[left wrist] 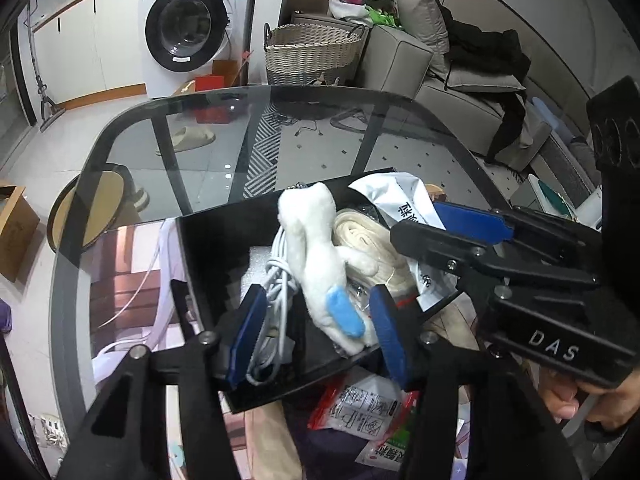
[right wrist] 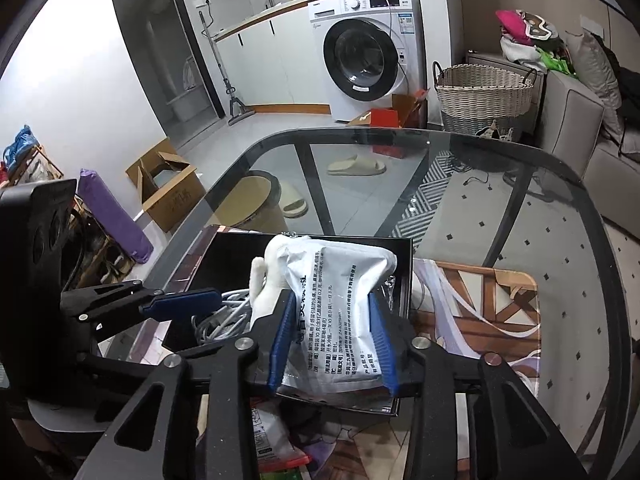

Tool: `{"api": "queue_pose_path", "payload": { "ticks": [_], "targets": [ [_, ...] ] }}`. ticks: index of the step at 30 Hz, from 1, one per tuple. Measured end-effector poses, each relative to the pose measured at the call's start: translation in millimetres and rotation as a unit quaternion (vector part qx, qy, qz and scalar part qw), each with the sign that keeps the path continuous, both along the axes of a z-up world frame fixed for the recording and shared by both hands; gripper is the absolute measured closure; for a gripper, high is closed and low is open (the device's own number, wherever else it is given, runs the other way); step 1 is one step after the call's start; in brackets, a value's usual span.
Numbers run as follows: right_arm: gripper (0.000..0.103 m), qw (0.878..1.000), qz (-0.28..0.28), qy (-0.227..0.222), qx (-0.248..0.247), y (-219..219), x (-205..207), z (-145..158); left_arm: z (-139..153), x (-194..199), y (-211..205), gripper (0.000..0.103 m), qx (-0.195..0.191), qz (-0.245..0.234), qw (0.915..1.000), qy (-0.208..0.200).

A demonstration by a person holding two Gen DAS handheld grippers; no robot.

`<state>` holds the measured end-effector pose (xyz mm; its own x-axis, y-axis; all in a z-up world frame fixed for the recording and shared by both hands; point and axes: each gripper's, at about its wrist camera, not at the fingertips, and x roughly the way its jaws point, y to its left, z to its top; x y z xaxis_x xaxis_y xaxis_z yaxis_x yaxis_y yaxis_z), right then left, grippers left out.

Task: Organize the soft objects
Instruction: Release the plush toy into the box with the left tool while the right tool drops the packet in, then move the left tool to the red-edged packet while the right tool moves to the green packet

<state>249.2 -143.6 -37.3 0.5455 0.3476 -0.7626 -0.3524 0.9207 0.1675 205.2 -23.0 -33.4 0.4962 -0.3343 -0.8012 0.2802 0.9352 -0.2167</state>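
Note:
A black box (left wrist: 208,248) sits on the glass table (left wrist: 304,136). In it lie a white plush toy with a blue patch (left wrist: 320,256), a coiled white cable (left wrist: 276,276) and a cream cloth roll (left wrist: 372,240). My left gripper (left wrist: 320,332) is open over the box, its fingers either side of the plush's lower end. My right gripper (right wrist: 332,344) is shut on a white printed packet (right wrist: 340,304) and holds it over the box (right wrist: 236,252). The right gripper also shows in the left wrist view (left wrist: 452,236), with the packet (left wrist: 400,200).
A red and white packet (left wrist: 360,408) lies under the glass near the box's front edge. A patterned mat (right wrist: 480,312) lies right of the box. Beyond the table are a wicker basket (right wrist: 480,96), a washing machine (right wrist: 368,52), a sofa (left wrist: 460,80) and cardboard boxes (right wrist: 168,184).

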Motion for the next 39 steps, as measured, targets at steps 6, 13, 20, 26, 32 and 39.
{"api": "queue_pose_path", "payload": {
  "ticks": [6,13,20,26,32,39],
  "targets": [
    [0.050,1.000,0.008,0.007,0.008,-2,-4,2,8,-10,10,0.048,-0.004,0.008,0.9999,-0.005],
    [0.050,1.000,0.004,0.007,0.017,-14,-15,11,31,-35,22,0.048,-0.010,0.003,0.9994,-0.034],
    [0.050,0.998,0.047,0.028,0.006,-24,-59,17,24,-72,19,0.047,0.000,-0.040,0.9991,-0.012],
    [0.050,0.991,0.104,0.076,-0.036,-17,-104,-22,-9,-99,28,0.047,0.028,-0.037,0.9984,0.031],
    [0.050,0.979,0.158,0.100,-0.081,13,-136,-63,-8,-93,28,0.047,0.025,-0.029,0.9986,0.038],
    [0.038,0.971,0.177,0.060,-0.151,28,-154,-83,-10,-91,18,0.047,0.028,-0.035,0.9984,0.036]
  ]
}}
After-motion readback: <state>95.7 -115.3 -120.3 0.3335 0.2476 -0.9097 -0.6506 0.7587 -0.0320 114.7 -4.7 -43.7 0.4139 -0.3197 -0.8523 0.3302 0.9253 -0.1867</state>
